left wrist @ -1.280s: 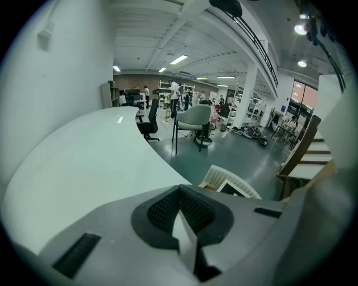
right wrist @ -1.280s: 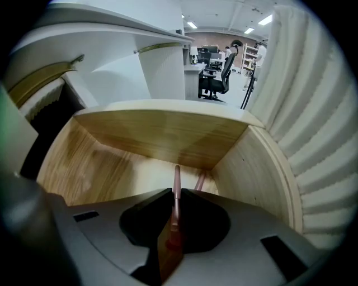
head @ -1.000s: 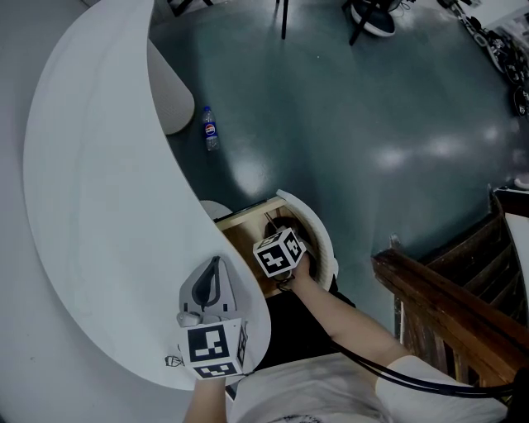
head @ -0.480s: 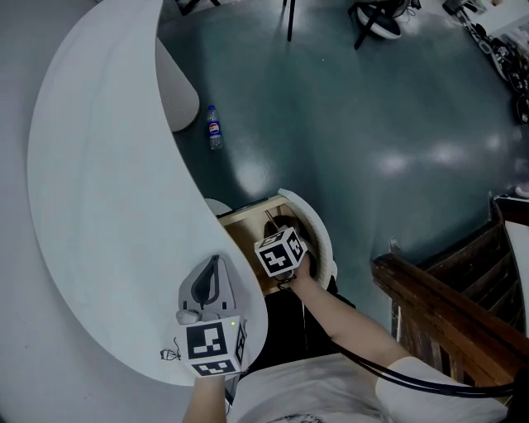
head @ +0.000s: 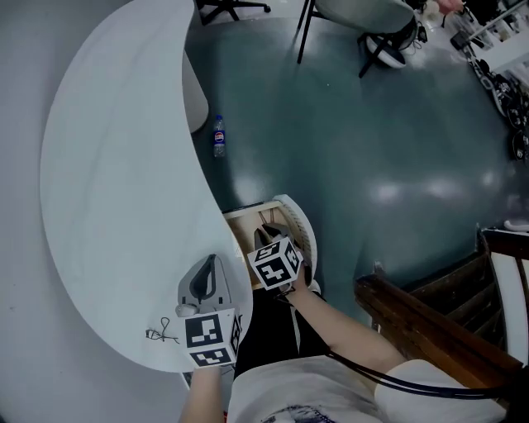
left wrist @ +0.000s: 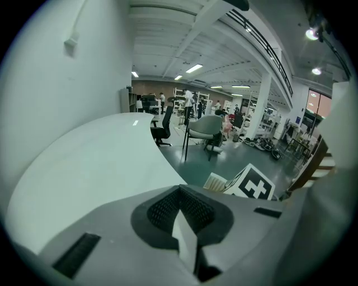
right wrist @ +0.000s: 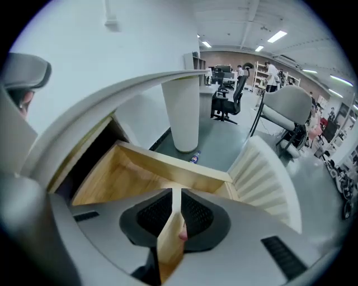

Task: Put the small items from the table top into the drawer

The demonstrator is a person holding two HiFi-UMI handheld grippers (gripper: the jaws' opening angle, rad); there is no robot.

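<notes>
A small black wire item (head: 162, 334) lies on the white curved table (head: 116, 165), near its front edge. Just right of it my left gripper (head: 212, 261) rests over the table; in the left gripper view its jaws (left wrist: 180, 215) meet with nothing between them. My right gripper (head: 266, 238) hangs over the open wooden drawer (head: 242, 229). In the right gripper view its jaws (right wrist: 174, 192) stand a narrow slit apart, and the drawer floor (right wrist: 134, 173) shows through. A tiny pink speck sits by one pad; I cannot tell what it is.
The drawer's white slatted front (head: 303, 235) curves out to the right. A plastic bottle (head: 218, 135) lies on the floor by the table's white leg (right wrist: 182, 111). Office chairs (head: 364, 12) stand further off. A dark wooden rail (head: 430, 330) runs at the lower right.
My right gripper has lifted up from inside the drawer. The head view has shifted, so the wire item shows further in from the picture's edge. The left gripper has barely moved.
</notes>
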